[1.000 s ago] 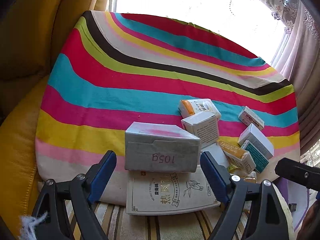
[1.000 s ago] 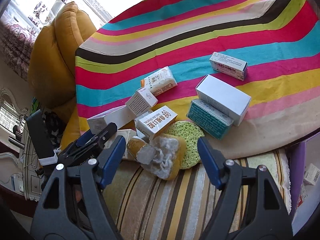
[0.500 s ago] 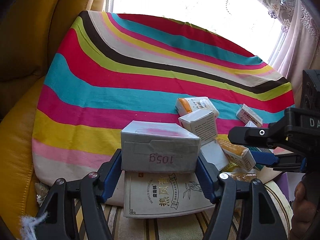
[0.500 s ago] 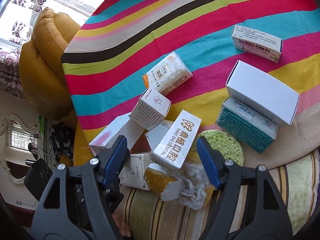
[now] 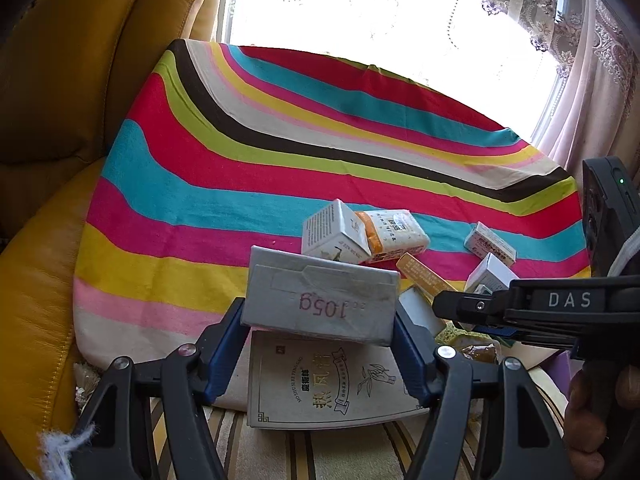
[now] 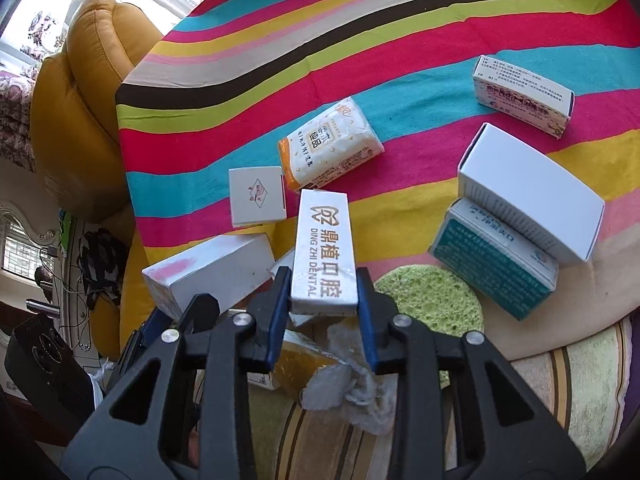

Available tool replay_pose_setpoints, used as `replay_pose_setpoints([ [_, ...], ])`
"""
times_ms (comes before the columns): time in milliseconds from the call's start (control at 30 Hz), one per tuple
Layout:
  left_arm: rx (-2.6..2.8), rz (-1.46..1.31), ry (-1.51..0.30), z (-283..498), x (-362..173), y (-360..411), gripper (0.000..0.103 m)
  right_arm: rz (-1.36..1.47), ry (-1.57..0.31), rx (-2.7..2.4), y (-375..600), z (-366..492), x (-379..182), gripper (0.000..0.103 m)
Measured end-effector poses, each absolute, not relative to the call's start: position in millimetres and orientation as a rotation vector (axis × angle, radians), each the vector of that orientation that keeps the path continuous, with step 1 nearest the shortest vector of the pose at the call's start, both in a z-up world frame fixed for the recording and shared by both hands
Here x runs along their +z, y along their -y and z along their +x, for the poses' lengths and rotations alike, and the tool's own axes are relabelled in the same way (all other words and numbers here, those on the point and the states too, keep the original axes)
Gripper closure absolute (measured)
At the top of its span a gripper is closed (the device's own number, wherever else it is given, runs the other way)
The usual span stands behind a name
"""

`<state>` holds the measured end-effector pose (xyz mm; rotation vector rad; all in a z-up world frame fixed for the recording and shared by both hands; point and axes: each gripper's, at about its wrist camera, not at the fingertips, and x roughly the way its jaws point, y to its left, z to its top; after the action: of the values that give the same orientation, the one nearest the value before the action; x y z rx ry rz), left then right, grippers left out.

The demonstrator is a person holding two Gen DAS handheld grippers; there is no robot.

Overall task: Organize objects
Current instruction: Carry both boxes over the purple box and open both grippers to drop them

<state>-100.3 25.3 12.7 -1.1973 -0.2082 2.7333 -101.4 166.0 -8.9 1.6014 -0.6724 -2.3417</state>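
A yellow sofa point(image 5: 52, 92) stands at the far left, with a striped cloth point(image 5: 256, 168) spread beside it and a clutter of boxes along the cloth's near edge. The left hand-held gripper point(image 5: 320, 344) pinches a grey box point(image 5: 320, 300) marked "105g" by its two ends, blue pads pressed against both; the box is tilted and sits over a flat tea box point(image 5: 324, 384) that lies on the striped rug. Just behind the grey box a small white box point(image 5: 332, 236) leans against a tissue pack point(image 5: 394, 234). Farther right, the right hand-held gripper point(image 6: 323, 308) has a long dental box point(image 6: 324, 252) between its jaws, which are closing and already press on the box's near end; the box points away from the camera over the pile. Under that gripper lie a yellow sponge point(image 6: 304, 364) with torn white stuff on it, and a green sponge point(image 6: 432, 300) just to its right. Beyond the green sponge a teal box point(image 6: 492, 272) rests with a white box point(image 6: 528, 192) stacked against it, and another printed box point(image 6: 520, 96) lies apart on the blue stripe.
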Motion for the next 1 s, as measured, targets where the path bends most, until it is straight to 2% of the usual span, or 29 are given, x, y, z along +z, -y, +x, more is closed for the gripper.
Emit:
replay_pose_setpoints([
  [667,2.773,-0.933,0.133,-54,43,-54,0.035,1.257,0.270,-2.805,-198,-7,31,0.067],
  [1000,2.686,-0.868,0.037,-24,52,-96,0.035,1.248,0.219,-2.940,-240,41,33,0.067],
])
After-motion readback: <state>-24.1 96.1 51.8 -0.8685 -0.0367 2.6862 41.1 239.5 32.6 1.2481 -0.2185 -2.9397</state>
